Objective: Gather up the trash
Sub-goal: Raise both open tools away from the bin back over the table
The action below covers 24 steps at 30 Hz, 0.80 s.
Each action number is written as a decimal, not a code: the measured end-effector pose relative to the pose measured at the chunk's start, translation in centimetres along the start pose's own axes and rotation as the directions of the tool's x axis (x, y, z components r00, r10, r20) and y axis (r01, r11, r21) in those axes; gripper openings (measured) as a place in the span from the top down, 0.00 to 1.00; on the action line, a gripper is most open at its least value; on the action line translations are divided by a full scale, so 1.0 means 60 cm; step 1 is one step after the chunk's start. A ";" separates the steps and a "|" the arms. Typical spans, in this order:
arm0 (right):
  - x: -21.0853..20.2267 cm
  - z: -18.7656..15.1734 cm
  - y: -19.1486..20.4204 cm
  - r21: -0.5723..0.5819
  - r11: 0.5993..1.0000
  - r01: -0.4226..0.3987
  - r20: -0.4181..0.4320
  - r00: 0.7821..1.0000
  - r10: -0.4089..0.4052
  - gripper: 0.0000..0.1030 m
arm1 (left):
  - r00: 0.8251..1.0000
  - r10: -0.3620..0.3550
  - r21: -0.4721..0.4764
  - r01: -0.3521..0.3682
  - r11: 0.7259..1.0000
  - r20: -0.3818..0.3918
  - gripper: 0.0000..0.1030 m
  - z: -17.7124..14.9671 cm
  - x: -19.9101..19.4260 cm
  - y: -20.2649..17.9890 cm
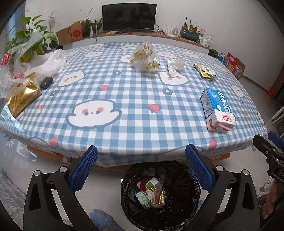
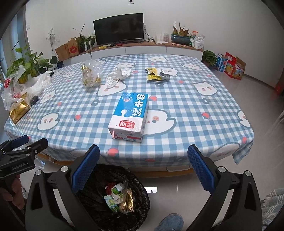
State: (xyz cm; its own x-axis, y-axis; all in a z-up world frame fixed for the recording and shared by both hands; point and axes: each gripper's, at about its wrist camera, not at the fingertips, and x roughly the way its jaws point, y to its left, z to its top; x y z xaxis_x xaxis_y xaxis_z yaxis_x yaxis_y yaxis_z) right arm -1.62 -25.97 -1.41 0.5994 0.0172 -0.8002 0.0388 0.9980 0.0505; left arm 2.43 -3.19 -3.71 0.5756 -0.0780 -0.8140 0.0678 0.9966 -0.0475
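- Left claw (image 1: 141, 170): released, jaws spread wide and holding nothing, poised above the trash bin (image 1: 177, 209), which stands on the floor just off the near edge of the surface (image 1: 134, 124).
- Right claw (image 2: 143, 170): likewise released and holding nothing, off the near edge of the surface, with the bin below and to its left.
- Trash bin: lined with a black bag; inside lie a small green-and-white carton (image 1: 143, 196), a gold wrapper (image 1: 158, 195) and a red scrap.
- Milk carton (image 2: 129, 116): blue and white, lying on its side near the near edge toward the right, a pink straw protruding from its near end; directly ahead of the right claw.
- Gold foil bag (image 1: 22, 100): at the left edge of the surface, with a dark oval object (image 1: 46, 82) just beyond it and loose clear plastic bags (image 1: 35, 65) heaped at the far-left corner.
- Crumpled white wrapper (image 1: 175, 65): past mid-surface, right of centre.
- Clear bag of gold wrappers (image 1: 145, 58): just left of the crumpled wrapper, toward the far edge.
- Yellow snack packet (image 1: 205, 71): toward the far-right corner, well apart from the milk carton.
- Beyond the surface: a low cabinet carrying a dark monitor (image 1: 129, 16) and potted plants.
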 end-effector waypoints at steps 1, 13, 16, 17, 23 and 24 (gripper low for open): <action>-0.001 0.005 0.000 -0.001 1.000 -0.006 0.003 1.000 0.006 0.08 | 1.000 0.001 0.003 -0.001 1.000 0.005 0.06 0.007 0.000 -0.001; 0.034 0.053 0.009 -0.028 1.000 -0.009 -0.004 1.000 0.009 0.08 | 1.000 0.000 -0.009 0.001 1.000 0.023 0.06 0.093 0.027 0.006; 0.047 0.063 0.013 -0.035 0.999 -0.008 -0.009 1.000 0.007 0.08 | 1.000 0.000 -0.009 0.000 1.000 0.019 0.06 0.110 0.040 0.002; 0.050 0.065 0.015 -0.036 0.999 -0.008 -0.010 1.000 0.008 0.08 | 1.000 0.000 -0.007 0.000 1.000 0.016 0.06 0.115 0.045 0.000; 0.078 0.081 0.019 -0.044 0.999 -0.005 -0.033 0.999 0.003 0.08 | 1.000 0.016 0.002 -0.016 1.000 0.006 0.06 0.144 0.077 -0.005; 0.085 0.084 0.020 -0.044 0.999 -0.003 -0.041 0.999 0.001 0.08 | 1.000 0.021 0.003 -0.021 1.000 0.006 0.06 0.150 0.083 -0.004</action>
State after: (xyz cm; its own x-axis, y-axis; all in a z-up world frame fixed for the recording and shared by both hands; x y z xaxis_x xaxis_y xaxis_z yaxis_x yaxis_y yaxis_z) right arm 5.48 -25.02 -2.42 0.5666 0.0207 -0.8237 0.0022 0.9996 0.0266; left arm 12.61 -4.10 -2.51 0.5817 -0.0573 -0.8114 0.0585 0.9979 -0.0284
